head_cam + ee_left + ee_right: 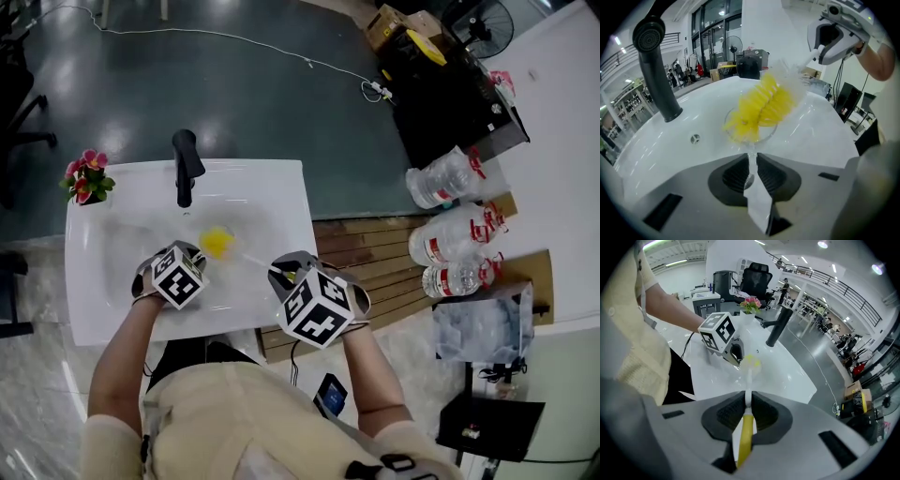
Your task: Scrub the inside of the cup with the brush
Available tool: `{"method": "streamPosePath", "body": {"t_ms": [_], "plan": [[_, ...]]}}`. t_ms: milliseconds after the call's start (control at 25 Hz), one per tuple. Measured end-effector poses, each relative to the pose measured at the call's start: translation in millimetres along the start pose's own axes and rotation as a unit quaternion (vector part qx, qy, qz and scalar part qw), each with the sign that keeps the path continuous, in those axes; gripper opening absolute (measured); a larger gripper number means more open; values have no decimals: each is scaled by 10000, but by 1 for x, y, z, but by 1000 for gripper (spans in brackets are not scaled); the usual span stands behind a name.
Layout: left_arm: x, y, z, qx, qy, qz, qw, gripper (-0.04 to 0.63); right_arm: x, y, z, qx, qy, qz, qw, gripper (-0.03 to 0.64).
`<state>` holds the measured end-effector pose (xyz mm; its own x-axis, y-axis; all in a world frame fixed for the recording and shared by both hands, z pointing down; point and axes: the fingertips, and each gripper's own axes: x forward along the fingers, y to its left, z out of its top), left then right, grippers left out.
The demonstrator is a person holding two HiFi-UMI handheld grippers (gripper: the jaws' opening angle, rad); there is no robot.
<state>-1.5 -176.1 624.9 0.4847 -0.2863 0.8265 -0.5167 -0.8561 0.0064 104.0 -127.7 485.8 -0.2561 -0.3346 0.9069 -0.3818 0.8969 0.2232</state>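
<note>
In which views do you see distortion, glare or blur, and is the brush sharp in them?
Head view: even light, little distortion, soft sheen on the white basin. Left gripper view: strong fisheye bend and dark corners; the yellow brush looks smeared inside the clear cup, whose rim is faint. Right gripper view: same fisheye bend; a ceiling lamp glares; the brush head is small and soft.
</note>
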Motion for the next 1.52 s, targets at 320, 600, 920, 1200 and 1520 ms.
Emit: {"method": "streamPosePath", "body": {"t_ms": [320, 600, 920, 1200, 1520], "plan": [[-7, 6, 3, 820, 37, 462, 9956, 61, -3, -7, 8, -577, 413, 28, 9975, 49], [-9, 6, 5, 1524, 163, 749, 9853, 61, -2, -16, 17, -1351, 827, 108, 9873, 49], [-12, -7, 21, 2165, 109, 921, 9719, 60, 16, -28, 11, -1562, 1224, 94, 9801, 49], [-13, -15, 29, 2122, 20, 907, 9730, 60, 39, -25, -6, -892, 1114, 210, 9895, 49], [-14, -12, 29, 1570, -20, 793, 9844, 59, 47, -9, -31, -408, 1208, 171, 9917, 48]]}}
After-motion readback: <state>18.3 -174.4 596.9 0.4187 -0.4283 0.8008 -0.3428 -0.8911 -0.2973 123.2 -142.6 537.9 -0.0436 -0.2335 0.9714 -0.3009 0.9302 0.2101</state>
